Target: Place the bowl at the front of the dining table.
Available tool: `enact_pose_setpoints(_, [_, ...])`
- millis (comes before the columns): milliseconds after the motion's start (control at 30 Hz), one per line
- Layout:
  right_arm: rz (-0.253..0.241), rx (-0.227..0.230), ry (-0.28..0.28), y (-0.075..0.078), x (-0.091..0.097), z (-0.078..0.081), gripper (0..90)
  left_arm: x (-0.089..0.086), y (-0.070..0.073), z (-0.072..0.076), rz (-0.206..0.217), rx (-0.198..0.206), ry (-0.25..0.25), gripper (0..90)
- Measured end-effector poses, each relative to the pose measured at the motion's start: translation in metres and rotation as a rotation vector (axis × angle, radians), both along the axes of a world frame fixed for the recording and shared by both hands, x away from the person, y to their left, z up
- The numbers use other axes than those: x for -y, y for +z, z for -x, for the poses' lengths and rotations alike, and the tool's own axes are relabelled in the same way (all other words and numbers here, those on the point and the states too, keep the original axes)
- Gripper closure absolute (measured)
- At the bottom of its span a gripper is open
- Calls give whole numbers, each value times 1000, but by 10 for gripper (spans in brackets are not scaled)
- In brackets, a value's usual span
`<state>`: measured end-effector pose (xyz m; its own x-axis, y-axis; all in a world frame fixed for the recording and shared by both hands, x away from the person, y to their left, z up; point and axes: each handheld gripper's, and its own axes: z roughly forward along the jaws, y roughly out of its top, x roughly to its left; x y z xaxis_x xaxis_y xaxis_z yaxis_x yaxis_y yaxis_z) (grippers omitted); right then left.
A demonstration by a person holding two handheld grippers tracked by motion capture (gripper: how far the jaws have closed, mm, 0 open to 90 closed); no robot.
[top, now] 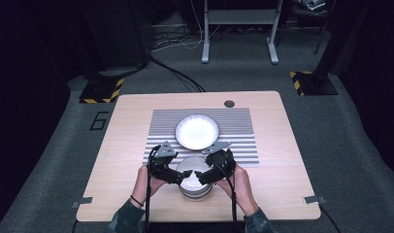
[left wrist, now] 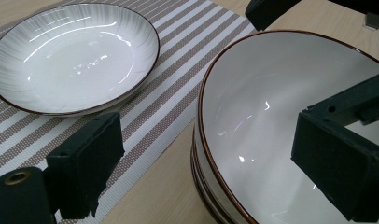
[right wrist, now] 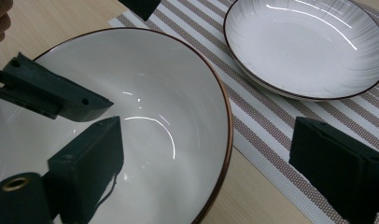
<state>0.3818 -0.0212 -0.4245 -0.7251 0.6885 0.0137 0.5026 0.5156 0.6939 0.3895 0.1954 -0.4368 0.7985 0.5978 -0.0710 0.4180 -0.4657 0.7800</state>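
White bowl (left wrist: 290, 121) with a brown rim at lower right; white plate (left wrist: 71, 56), grey-streaked edge, upper left; brown-and-white striped mat (left wrist: 178, 79); pale wood table (left wrist: 155, 196).

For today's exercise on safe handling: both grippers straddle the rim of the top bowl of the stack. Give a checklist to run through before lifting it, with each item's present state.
1. Left gripper straddles the rim of the top bowl: ok.
2. Right gripper straddles the opposite rim: ok.
3. Pads pressing on the rim: not ok, both sets of jaws stand open.
4. Top bowl free of the stack beneath: cannot tell.
5. Striped mat has bare space beside the plate: ok.
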Motion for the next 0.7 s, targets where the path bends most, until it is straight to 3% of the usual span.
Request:
enact_pose_setpoints(200, [-4, -5, 12, -2, -2, 1, 93, 2, -4, -2, -14, -21, -2, 86])
enact_pose_setpoints(367, [21, -18, 30, -6, -5, -3, 142, 2, -6, -2, -16, -38, 2, 89])
enact_pose_setpoints(400, [27, -23, 23, -6, -6, -2, 168, 2, -6, -2, -25, -41, 7, 98])
enact_pose_setpoints(433, [19, -26, 28, -6, -6, -1, 300, 3, -6, -2, -37, -54, 16, 175])
enact_pose_setpoints(500, [27, -25, 19, -6, -7, 0, 356, 4, -7, -2, -31, -73, 21, 244])
enact_pose_setpoints(700, [35, -32, 8, -8, -10, 2, 481, 11, -9, 0, -90, -96, 7, 348])
